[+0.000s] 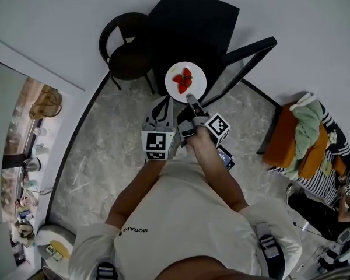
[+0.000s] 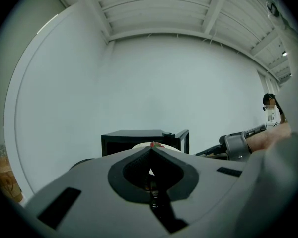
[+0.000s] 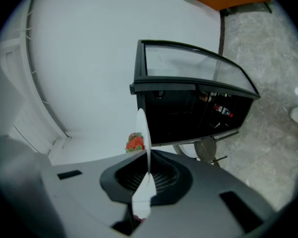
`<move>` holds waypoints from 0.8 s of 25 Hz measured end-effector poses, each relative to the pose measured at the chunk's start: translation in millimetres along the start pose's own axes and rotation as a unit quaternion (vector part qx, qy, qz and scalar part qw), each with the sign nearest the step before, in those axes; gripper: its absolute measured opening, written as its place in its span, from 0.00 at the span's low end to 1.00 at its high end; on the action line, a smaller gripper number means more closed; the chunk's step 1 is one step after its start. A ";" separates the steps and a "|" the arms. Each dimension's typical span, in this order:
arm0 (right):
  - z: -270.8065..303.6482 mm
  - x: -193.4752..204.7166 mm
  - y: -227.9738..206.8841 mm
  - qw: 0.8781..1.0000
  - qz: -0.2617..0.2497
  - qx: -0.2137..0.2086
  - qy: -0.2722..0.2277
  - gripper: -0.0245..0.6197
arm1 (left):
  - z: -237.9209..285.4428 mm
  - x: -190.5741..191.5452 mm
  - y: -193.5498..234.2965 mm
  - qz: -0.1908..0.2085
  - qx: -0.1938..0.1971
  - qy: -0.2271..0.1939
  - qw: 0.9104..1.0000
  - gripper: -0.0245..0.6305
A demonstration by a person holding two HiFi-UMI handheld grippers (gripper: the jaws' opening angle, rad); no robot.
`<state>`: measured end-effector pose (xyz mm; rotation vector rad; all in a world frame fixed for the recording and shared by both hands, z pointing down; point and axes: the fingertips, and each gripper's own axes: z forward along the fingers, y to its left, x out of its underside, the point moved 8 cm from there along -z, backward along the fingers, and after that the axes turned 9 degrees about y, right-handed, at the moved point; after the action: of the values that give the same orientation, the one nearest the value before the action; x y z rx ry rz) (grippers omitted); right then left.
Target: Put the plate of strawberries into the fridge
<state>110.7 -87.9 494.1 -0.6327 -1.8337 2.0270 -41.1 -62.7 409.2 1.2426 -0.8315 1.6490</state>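
A white plate (image 1: pixel 195 88) carrying strawberries (image 1: pixel 183 80) is held in the air in front of the black fridge (image 1: pixel 192 22), whose door (image 1: pixel 251 51) stands open to the right. My right gripper (image 1: pixel 191 100) is shut on the plate's near rim. In the right gripper view the plate (image 3: pixel 143 133) runs edge-on between the jaws of the right gripper (image 3: pixel 148 155), with strawberries (image 3: pixel 135 143) to its left and the open fridge (image 3: pixel 188 108) beyond. My left gripper (image 1: pixel 168 104) is shut, at the plate's near-left edge. Whether it touches the plate (image 2: pixel 141 146) I cannot tell.
A black round chair (image 1: pixel 128 54) stands left of the fridge. Bottles (image 3: pixel 222 110) sit inside the fridge. Orange and green clothes (image 1: pixel 306 139) are piled at the right. A window ledge with small items (image 1: pixel 29 168) runs along the left. The floor is pale marble.
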 end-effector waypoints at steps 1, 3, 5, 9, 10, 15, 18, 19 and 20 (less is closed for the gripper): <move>1.2 -1.7 1.2 1.000 0.000 -0.001 0.003 0.07 | 1.6 -0.5 -0.4 -0.001 -0.002 0.002 1.000 0.04; 2.5 -4.3 3.3 1.000 0.000 0.000 0.005 0.07 | 2.9 -2.4 -1.0 -0.003 -0.007 0.003 1.000 0.04; 3.3 -4.8 3.4 1.000 0.003 0.007 0.007 0.07 | 2.8 -4.4 -1.0 0.000 -0.008 0.004 1.000 0.04; 5.5 -1.3 -1.4 1.000 0.010 0.008 0.009 0.07 | -1.9 -5.8 1.4 0.001 -0.011 0.004 1.000 0.04; 6.4 -0.3 -2.0 1.000 0.010 0.009 0.009 0.07 | -2.8 -5.9 2.7 -0.001 -0.012 0.004 1.000 0.04; 16.1 3.0 -0.1 1.000 0.008 0.012 0.001 0.07 | -2.6 -5.7 15.1 -0.002 -0.009 0.007 1.000 0.04; 18.3 2.4 -3.6 1.000 0.005 0.016 -0.009 0.07 | -1.3 -2.5 21.0 -0.003 -0.010 0.010 1.000 0.04; 19.6 2.2 -5.0 1.000 0.004 0.017 -0.012 0.07 | -0.6 -1.6 22.8 -0.003 -0.009 0.011 1.000 0.04; 21.4 2.5 -6.3 1.000 0.004 0.018 -0.015 0.07 | -0.1 -0.9 24.5 -0.002 -0.008 0.011 1.000 0.04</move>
<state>96.9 -103.9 501.6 -0.6048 -1.8101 2.0798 -63.7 -72.3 408.2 1.2132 -0.8269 1.6459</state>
